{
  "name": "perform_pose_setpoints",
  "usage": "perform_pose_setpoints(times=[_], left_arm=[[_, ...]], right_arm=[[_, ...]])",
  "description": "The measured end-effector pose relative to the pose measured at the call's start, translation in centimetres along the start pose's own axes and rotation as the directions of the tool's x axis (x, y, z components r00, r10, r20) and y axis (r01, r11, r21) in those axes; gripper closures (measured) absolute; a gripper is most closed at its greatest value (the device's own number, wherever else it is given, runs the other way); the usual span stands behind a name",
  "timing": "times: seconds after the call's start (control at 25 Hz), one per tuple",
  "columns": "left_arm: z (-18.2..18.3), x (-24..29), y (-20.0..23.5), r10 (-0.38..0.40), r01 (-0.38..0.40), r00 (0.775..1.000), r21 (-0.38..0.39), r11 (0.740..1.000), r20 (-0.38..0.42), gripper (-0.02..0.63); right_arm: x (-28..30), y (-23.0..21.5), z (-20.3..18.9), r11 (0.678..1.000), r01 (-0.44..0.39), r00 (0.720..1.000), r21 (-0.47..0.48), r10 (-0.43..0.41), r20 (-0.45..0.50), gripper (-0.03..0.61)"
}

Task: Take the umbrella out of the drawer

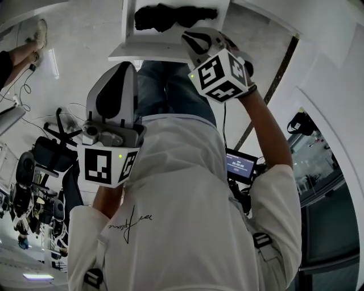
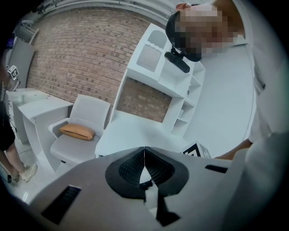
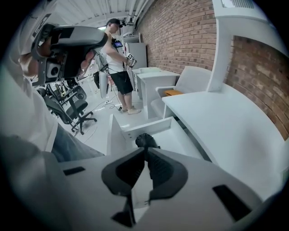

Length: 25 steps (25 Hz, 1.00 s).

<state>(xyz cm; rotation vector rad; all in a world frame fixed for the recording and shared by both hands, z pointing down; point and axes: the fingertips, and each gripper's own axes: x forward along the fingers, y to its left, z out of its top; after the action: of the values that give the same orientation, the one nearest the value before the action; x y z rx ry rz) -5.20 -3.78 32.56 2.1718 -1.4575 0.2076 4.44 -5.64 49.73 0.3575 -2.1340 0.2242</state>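
Note:
The black folded umbrella (image 1: 173, 16) lies in the open white drawer (image 1: 128, 48) at the top of the head view. My right gripper (image 1: 192, 37) hangs just above the drawer's near right corner, close to the umbrella's end, jaws shut with nothing between them. In the right gripper view the umbrella (image 3: 145, 140) shows just past the closed tips of the right gripper (image 3: 145, 150), inside the drawer (image 3: 131, 128); I cannot tell whether they touch. My left gripper (image 1: 126, 68) is held back near the body, left of the drawer. The left gripper (image 2: 144, 150) is shut and empty.
A white desk (image 3: 226, 131) runs above the drawer, with a shelf unit (image 2: 158, 67) against the brick wall. A white armchair with an orange cushion (image 2: 77, 131) stands beside it. A black office chair (image 3: 72, 106) and a standing person (image 3: 118, 58) are farther off.

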Motion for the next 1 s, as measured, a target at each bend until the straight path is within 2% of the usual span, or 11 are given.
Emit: perform_pose_setpoints(times=[0.2, 0.48, 0.8, 1.0], left_arm=[[-0.3, 0.0, 0.3, 0.007, -0.007, 1.000, 0.034, 0.999, -0.015, 0.597], [-1.2, 0.2, -0.2, -0.014, 0.014, 1.000, 0.009, 1.000, -0.025, 0.597], [-1.7, 0.2, 0.3, -0.008, 0.007, 1.000, -0.014, 1.000, -0.029, 0.597], [-3.6, 0.6, 1.0, 0.007, -0.010, 0.997, -0.053, 0.999, -0.073, 0.597]], right_arm=[[2.1, -0.5, -0.5, 0.999, 0.010, 1.000, -0.040, -0.010, 0.001, 0.549], [5.7, -0.8, -2.6, 0.995, 0.002, 0.995, -0.104, -0.013, -0.100, 0.520], [8.4, -1.0, -3.6, 0.984, -0.012, 0.985, -0.180, -0.020, -0.172, 0.483], [10.2, -1.4, -5.3, 0.976, -0.023, 0.975, -0.217, -0.026, -0.222, 0.468]])
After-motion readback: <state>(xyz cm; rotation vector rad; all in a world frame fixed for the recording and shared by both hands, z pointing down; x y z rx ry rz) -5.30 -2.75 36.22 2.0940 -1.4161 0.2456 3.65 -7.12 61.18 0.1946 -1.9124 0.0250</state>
